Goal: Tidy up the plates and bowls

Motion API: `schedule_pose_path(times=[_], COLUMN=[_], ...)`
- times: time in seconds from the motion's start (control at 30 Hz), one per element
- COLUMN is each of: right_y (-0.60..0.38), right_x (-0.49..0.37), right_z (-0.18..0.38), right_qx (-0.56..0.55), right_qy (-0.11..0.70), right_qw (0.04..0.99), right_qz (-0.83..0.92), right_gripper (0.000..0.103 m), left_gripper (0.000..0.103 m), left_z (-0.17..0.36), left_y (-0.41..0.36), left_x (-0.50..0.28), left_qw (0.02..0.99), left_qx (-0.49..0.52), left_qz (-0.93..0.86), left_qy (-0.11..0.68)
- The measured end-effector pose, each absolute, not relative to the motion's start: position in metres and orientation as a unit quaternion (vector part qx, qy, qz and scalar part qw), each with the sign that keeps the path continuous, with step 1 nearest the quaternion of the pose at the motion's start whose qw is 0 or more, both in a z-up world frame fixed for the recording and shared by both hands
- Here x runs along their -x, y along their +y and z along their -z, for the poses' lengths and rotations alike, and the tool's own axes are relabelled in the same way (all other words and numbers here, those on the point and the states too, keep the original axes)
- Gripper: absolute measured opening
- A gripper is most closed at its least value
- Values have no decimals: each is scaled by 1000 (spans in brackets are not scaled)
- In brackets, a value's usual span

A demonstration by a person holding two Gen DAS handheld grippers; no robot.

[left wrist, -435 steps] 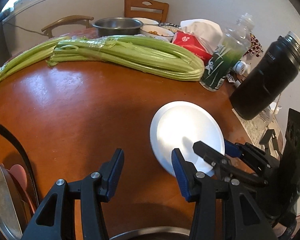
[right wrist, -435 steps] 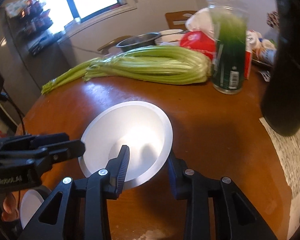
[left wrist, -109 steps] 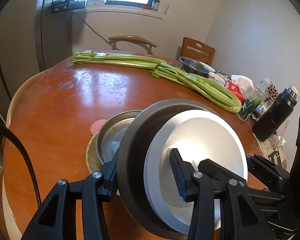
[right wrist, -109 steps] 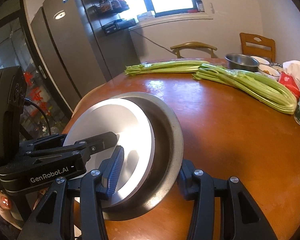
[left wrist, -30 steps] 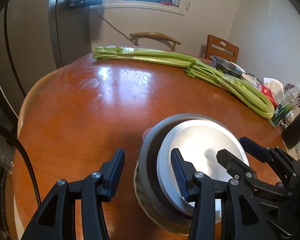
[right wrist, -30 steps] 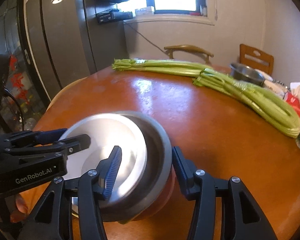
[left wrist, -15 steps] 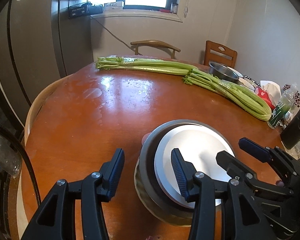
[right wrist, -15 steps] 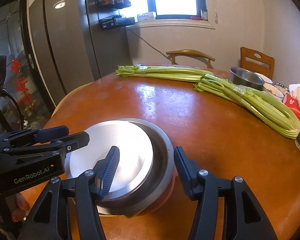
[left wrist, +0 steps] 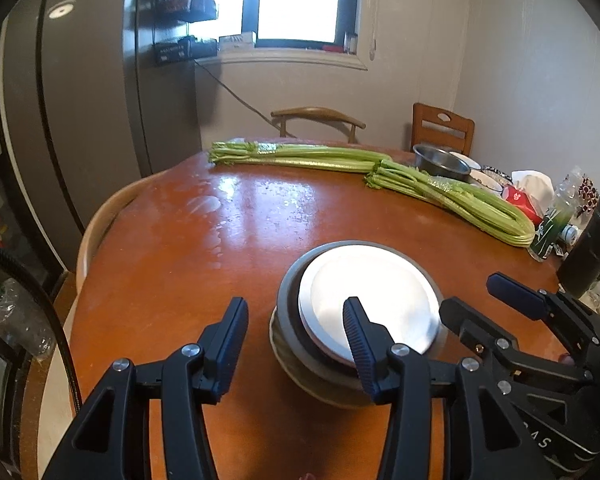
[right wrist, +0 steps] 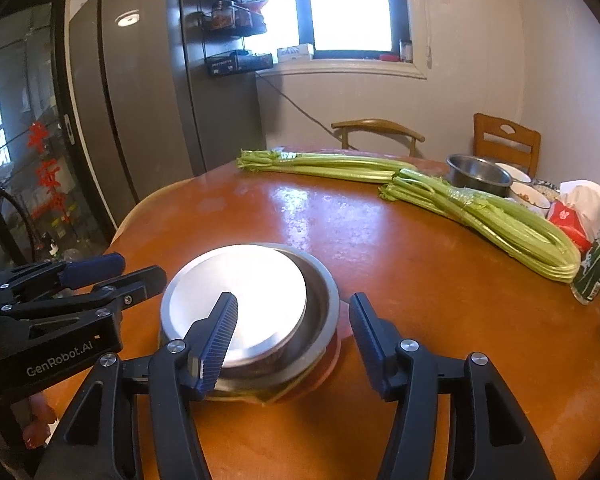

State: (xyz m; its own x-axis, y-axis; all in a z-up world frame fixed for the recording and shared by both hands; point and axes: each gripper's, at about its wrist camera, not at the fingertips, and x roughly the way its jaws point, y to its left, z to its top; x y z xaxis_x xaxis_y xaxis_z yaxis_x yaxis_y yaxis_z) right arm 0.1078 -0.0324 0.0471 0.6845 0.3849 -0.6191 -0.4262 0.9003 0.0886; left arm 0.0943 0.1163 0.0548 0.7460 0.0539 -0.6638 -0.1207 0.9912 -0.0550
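Plates and bowls sit nested in one stack on the counter [left wrist: 188, 248], just ahead of both hand-held grippers. Flat silver plate [left wrist: 368, 304] on top, off-centre inside the steel bowl [right wrist: 320, 300], which sits on a cream-coloured dish [left wrist: 320, 388] with a pinkish-red piece [right wrist: 332, 356] showing at the bottom edge. Exact count of pieces in the stack: can't tell.

Progress, judged from layout: main stack looks essentially built. Possibly left: a second steel bowl [right wrist: 478, 174] and white bowls [right wrist: 528, 196] far ahead-right by the celery [right wrist: 480, 208] – some hold food, so likely not part of the job. Top plate could use centring.

Left hand-held gripper [left wrist: 296, 340]: wide open, holding nothing. Stack sits ahead and to its right, its right finger overlapping the plate in view; contact not evident. Points forward and down over the counter.

Right hand-held gripper [right wrist: 292, 332]: wide open, empty. In its own view the fingers straddle the stack's near edge, left finger over the plate, right finger clear of the bowl rim. In the left view it appears raised, right of the stack.

Both appear above stack level, side by side, apart from each other. Bottle [left wrist: 550, 228] and black flask [left wrist: 596, 240] stand well to the right, out of the way
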Motion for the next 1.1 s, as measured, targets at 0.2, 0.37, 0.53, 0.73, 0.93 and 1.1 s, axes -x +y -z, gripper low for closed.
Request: schedule_pose_path(times=[0.2, 0.37, 0.53, 0.73, 0.93, 1.1], right_y=[-47, -60, -73, -87, -91, -92], right_x=[-75, -53, -32, -17, -8, -5], right_z=[-44, -40, -29, -15, 0, 7], right_qx=[35, 22, 19, 10, 15, 18], right_qy=[321, 320, 323, 325, 338, 344], right_qw=[921, 921, 922, 925, 921, 918], right_qz=[-218, -222, -214, -198, -196, -198], right_gripper=[65, 70, 70, 70, 70, 70], left_gripper=[50, 51, 53, 53, 54, 54], left_z=[-45, -28, -20, -14, -1, 4], left_y=[102, 87, 75, 72, 67, 64], left_x=[-66, -46, -27, -13, -6, -3], left_qw=[931, 926, 926, 928, 923, 922], left_qx=[38, 36, 34, 43, 36, 31], left_qz=[-50, -65, -69, -79, -73, -67], left_qy=[360, 370, 370, 363, 377, 380])
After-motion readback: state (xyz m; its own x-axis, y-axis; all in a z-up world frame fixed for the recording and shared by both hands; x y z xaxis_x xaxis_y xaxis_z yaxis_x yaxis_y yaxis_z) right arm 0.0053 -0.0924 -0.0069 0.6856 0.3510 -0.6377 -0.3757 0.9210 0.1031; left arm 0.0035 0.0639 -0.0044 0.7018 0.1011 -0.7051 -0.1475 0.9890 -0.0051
